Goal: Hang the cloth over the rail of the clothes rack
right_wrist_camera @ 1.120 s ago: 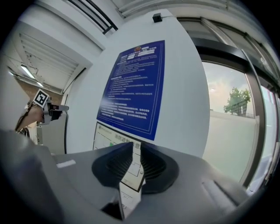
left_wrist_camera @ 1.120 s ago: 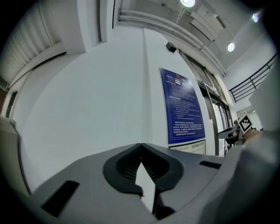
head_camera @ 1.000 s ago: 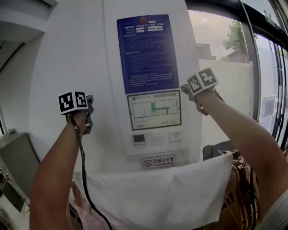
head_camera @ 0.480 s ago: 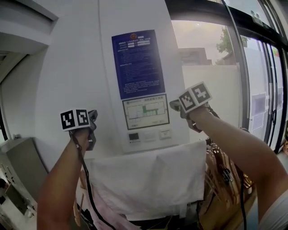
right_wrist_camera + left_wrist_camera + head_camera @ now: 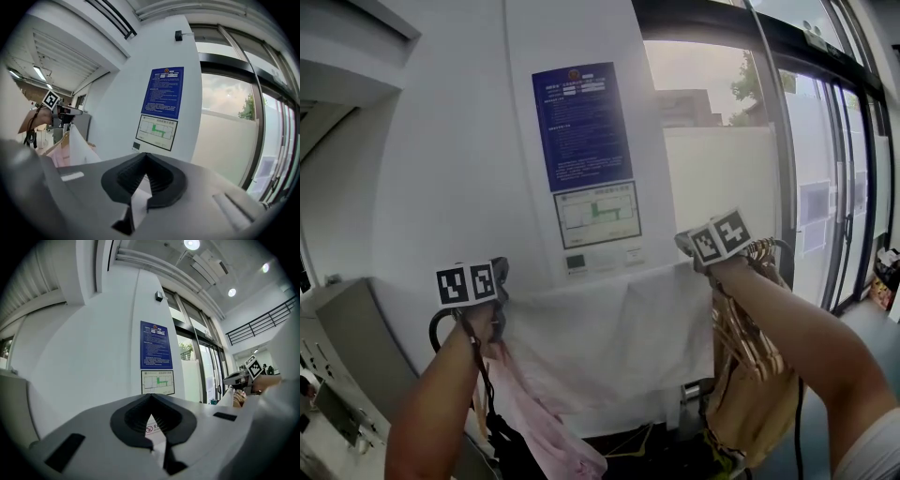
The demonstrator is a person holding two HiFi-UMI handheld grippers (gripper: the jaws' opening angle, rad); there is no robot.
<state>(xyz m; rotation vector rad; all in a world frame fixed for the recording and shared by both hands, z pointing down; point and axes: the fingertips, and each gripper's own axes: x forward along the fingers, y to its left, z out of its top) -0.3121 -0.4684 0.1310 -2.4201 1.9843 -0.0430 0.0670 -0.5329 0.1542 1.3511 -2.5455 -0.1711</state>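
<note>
A white cloth (image 5: 609,347) hangs spread wide in front of the white wall. My left gripper (image 5: 498,284) is at its top left corner and my right gripper (image 5: 684,246) at its top right corner. The jaws of both are shut on the cloth's upper edge. A strip of cloth (image 5: 157,452) shows between the left jaws, and a folded strip of cloth (image 5: 138,200) shows between the right jaws. The cloth hides the rack's rail. The right gripper (image 5: 238,378) appears in the left gripper view, and the left gripper (image 5: 65,111) in the right gripper view.
Wooden hangers (image 5: 750,328) crowd the rack under my right arm. A pink garment (image 5: 546,433) hangs below the left gripper. A blue notice (image 5: 581,127) and a floor plan (image 5: 597,213) are on the wall behind. Glass doors (image 5: 825,187) stand at the right.
Both grippers have come down from high against the wall and now sit level with the cloth's top edge. The head view has shifted, and the hangers and pink garment show more fully.
</note>
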